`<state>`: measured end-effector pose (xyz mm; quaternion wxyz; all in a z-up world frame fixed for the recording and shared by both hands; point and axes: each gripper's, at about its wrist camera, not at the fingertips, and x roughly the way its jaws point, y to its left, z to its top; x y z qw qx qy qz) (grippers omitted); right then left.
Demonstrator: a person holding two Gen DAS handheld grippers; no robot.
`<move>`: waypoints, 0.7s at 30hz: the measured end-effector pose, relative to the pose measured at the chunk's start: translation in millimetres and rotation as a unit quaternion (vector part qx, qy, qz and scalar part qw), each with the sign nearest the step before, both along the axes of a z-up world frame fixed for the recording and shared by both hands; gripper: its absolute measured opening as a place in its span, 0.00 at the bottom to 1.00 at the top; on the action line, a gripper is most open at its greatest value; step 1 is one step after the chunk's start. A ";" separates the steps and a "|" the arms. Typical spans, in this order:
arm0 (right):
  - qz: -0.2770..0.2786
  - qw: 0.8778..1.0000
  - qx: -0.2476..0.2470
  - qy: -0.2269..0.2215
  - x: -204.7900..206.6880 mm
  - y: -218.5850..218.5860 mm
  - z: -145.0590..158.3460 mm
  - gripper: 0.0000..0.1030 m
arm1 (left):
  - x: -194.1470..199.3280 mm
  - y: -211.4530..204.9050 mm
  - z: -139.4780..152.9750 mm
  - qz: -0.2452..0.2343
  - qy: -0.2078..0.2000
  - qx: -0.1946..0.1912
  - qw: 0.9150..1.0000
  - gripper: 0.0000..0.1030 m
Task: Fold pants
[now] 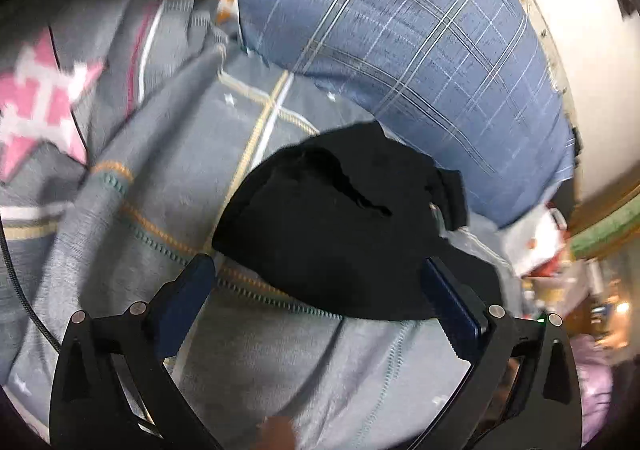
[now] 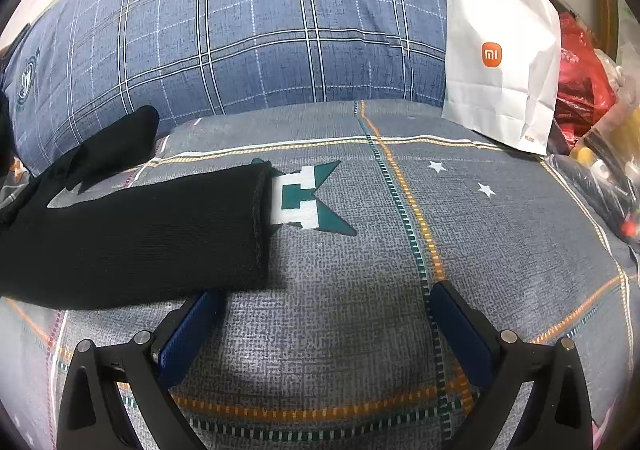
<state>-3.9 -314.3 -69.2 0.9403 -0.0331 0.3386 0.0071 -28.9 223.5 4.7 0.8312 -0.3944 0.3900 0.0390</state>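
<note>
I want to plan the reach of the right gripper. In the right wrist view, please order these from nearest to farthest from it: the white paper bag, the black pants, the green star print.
1. black pants: at the left, their hem by the left finger of the right gripper.
2. green star print: ahead, partly under the hem.
3. white paper bag: far right, upright by the blue plaid pillow.

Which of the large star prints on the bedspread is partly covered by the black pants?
The green star: the cuff of the black pants overlaps its left side. The pink star lies uncovered, away from the fabric.
</note>
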 end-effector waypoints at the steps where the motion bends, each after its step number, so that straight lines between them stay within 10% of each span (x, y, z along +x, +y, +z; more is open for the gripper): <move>1: -0.002 1.000 -0.001 0.000 -0.9 0.5 -0.2 1.00 | -2.4 4.4 -4.3 0.001 -0.003 -0.017 1.000 0.99; 6: -0.013 1.000 -0.005 -0.004 -8.1 5.0 -1.3 1.00 | 3.9 12.5 -30.0 0.001 -0.023 -0.116 0.993 0.99; 11: -0.010 1.000 -0.001 -0.005 -19.0 8.0 -2.9 1.00 | 25.7 9.6 -50.1 0.000 -0.011 -0.133 0.991 0.99; 17: -0.005 1.000 0.012 0.006 -23.9 10.6 -3.4 1.00 | 39.9 12.8 -56.9 0.036 -0.013 -0.098 0.994 0.96; 21: -0.001 0.998 0.059 0.030 -21.2 4.7 7.7 0.89 | 41.4 -2.3 -51.7 0.046 0.023 -0.012 0.999 0.62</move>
